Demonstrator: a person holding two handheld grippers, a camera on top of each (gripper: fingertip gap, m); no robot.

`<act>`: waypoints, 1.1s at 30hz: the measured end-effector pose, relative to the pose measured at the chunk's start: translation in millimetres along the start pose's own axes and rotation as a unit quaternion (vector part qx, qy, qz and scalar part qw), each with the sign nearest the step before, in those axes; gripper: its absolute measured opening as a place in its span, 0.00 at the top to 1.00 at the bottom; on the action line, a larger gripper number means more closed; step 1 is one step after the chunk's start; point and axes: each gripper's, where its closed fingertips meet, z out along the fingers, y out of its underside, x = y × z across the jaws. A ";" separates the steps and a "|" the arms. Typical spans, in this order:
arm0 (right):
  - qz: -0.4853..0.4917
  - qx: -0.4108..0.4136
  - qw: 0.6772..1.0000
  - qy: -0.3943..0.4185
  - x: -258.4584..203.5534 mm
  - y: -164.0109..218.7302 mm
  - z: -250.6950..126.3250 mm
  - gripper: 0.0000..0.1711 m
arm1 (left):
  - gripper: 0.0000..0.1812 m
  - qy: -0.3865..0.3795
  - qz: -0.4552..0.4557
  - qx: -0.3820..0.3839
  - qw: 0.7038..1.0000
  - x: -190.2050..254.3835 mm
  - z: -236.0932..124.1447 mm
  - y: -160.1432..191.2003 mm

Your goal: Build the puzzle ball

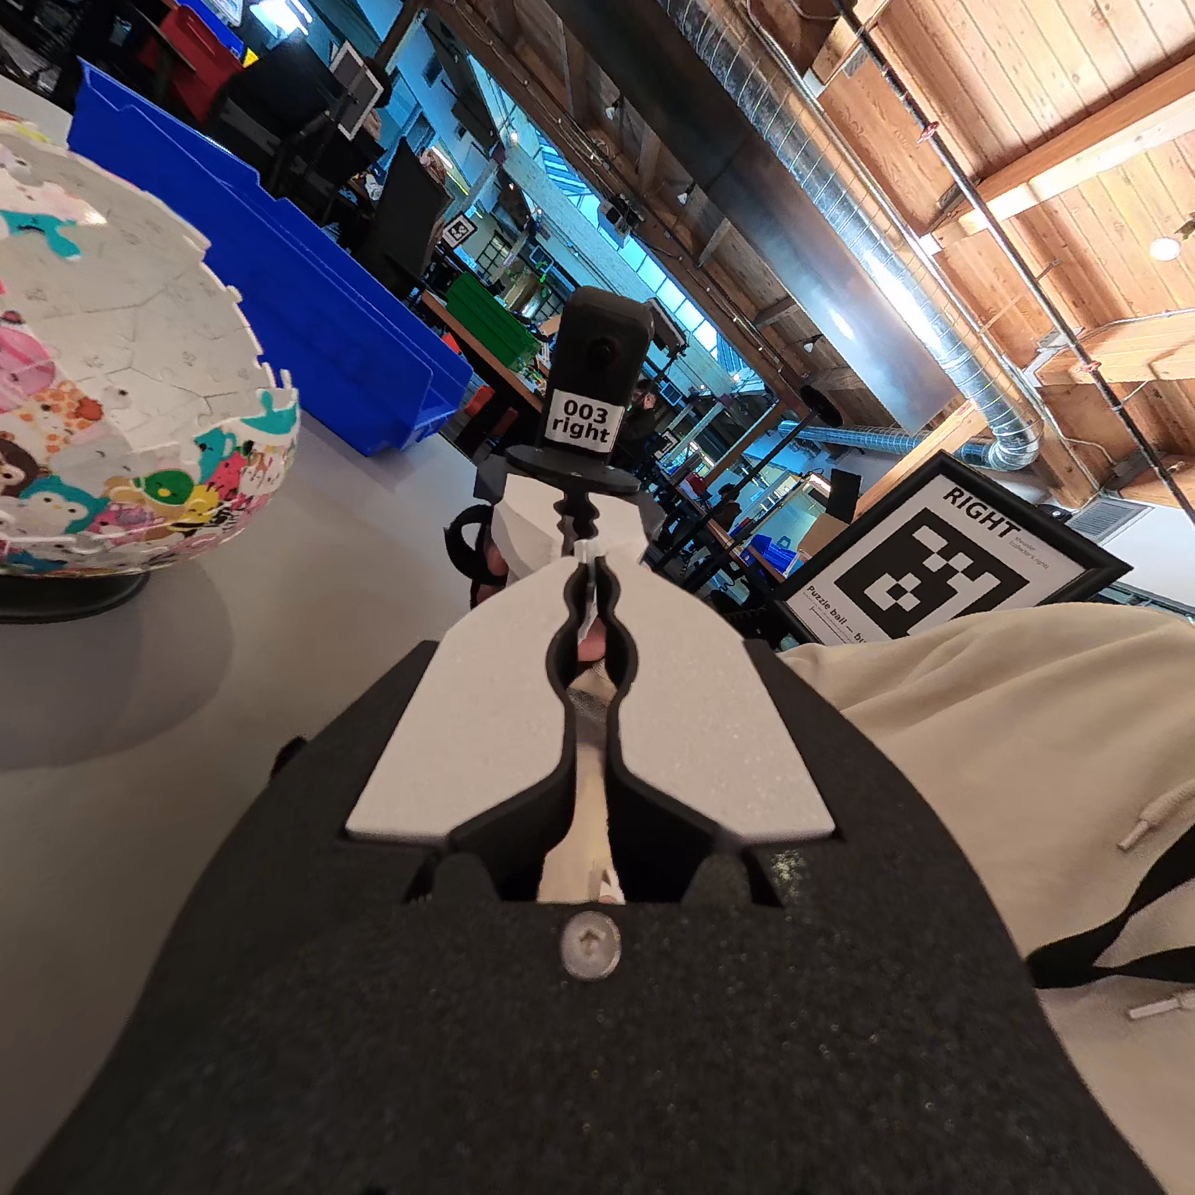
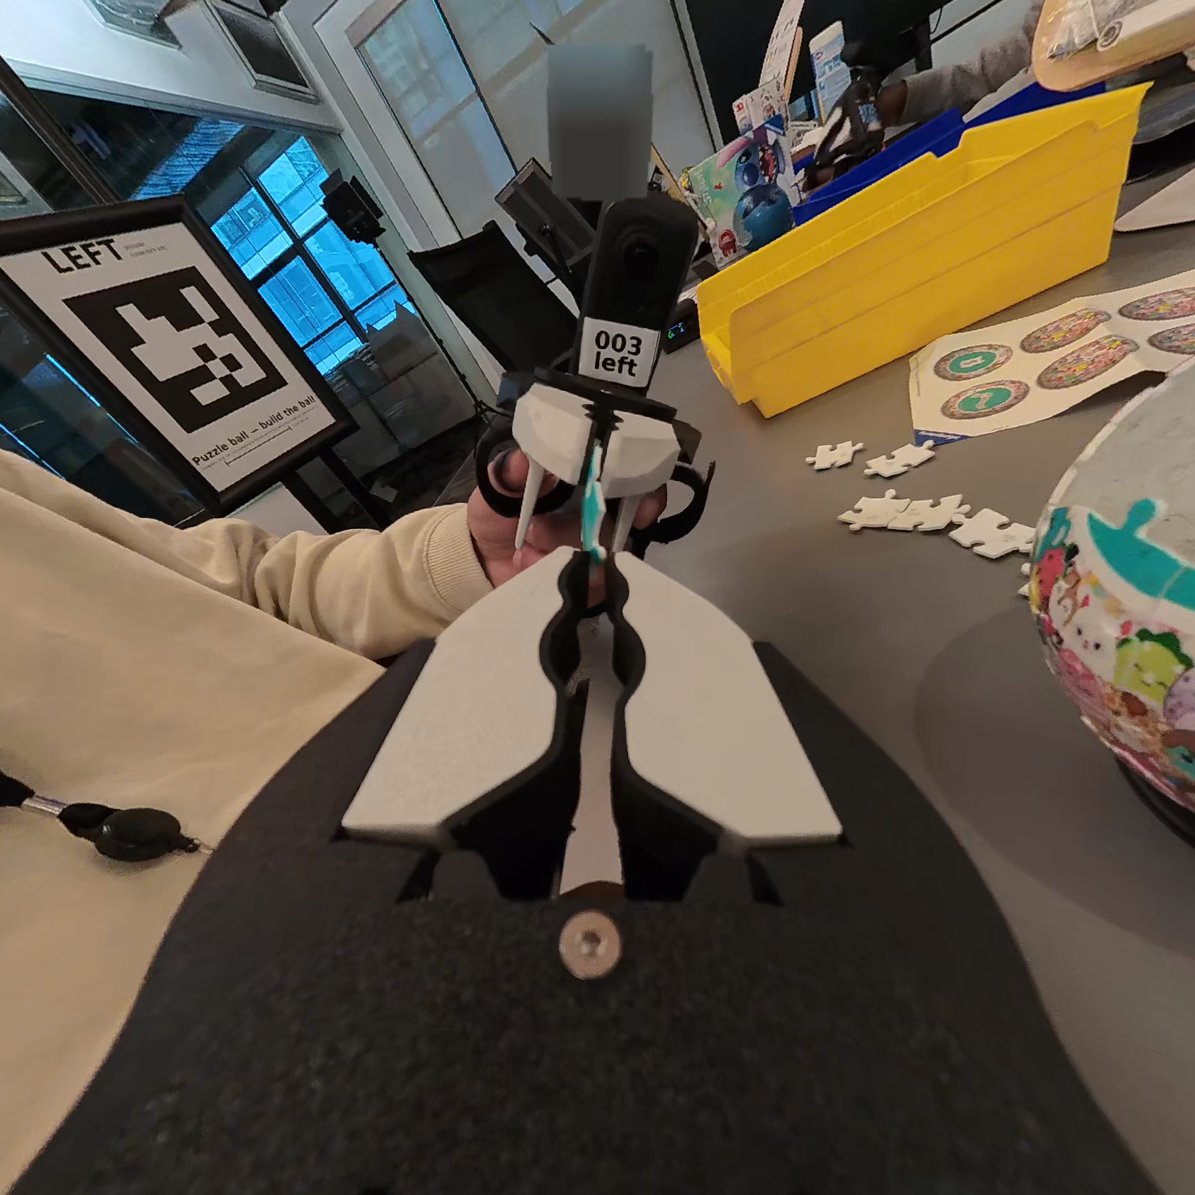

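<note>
Left wrist view shows the left tool (image 1: 590,569) with its white fingers (image 1: 491,705) brought together on a thin puzzle piece (image 1: 587,569), seen edge-on at the tips. Straight ahead, the right tool (image 1: 582,543) faces it tip to tip, and its fingers meet the same piece from the far side. Off to the left, the partly built puzzle ball (image 1: 123,401) sits on a dark stand (image 1: 71,595) on the grey worktop (image 1: 194,679), its open jagged rim turned up and to the right, beside a blue bin (image 1: 291,284).

Right wrist view gives the piece (image 2: 593,511) more clearly: teal on one face, held upright with its long axis running from the right tool (image 2: 592,562) up to the left tool (image 2: 598,472). The right tool's fingers (image 2: 491,705) are closed on its lower end. The left tool's fingers flank its upper end, with one thin white tip standing away from it to the side. The ball (image 2: 1125,621) stands at the right edge, well apart from the piece. Loose white pieces (image 2: 918,511) lie face down on the worktop (image 2: 808,614) near it, in front of a yellow bin (image 2: 905,278).
</note>
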 end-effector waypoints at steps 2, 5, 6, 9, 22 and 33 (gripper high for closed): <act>0.003 0.003 1.000 -0.006 -0.9 -1.0 -0.9 0.97 | 0.99 -0.002 0.005 -0.003 1.000 0.4 0.1 0.7; 0.011 0.007 1.000 -0.009 -0.6 -2.2 -1.5 0.97 | 0.99 -0.002 0.002 -0.003 1.000 -0.1 -0.3 1.1; 0.011 0.009 1.000 -0.011 -1.4 -2.8 -1.5 0.97 | 0.99 0.002 -0.002 -0.002 1.000 0.5 -0.4 0.9; 0.012 0.013 1.000 -0.014 -2.3 -4.5 -2.4 0.98 | 0.99 0.006 -0.006 -0.002 1.000 1.1 -0.3 1.1; 0.060 0.002 0.998 -0.012 7.2 4.1 -0.6 0.99 | 0.89 -0.215 0.107 0.017 0.971 -32.1 -120.4 -36.9; -0.386 -0.104 0.889 0.223 2.3 -2.2 6.3 0.99 | 0.88 -0.417 0.216 -0.143 0.871 -58.5 -147.2 2.9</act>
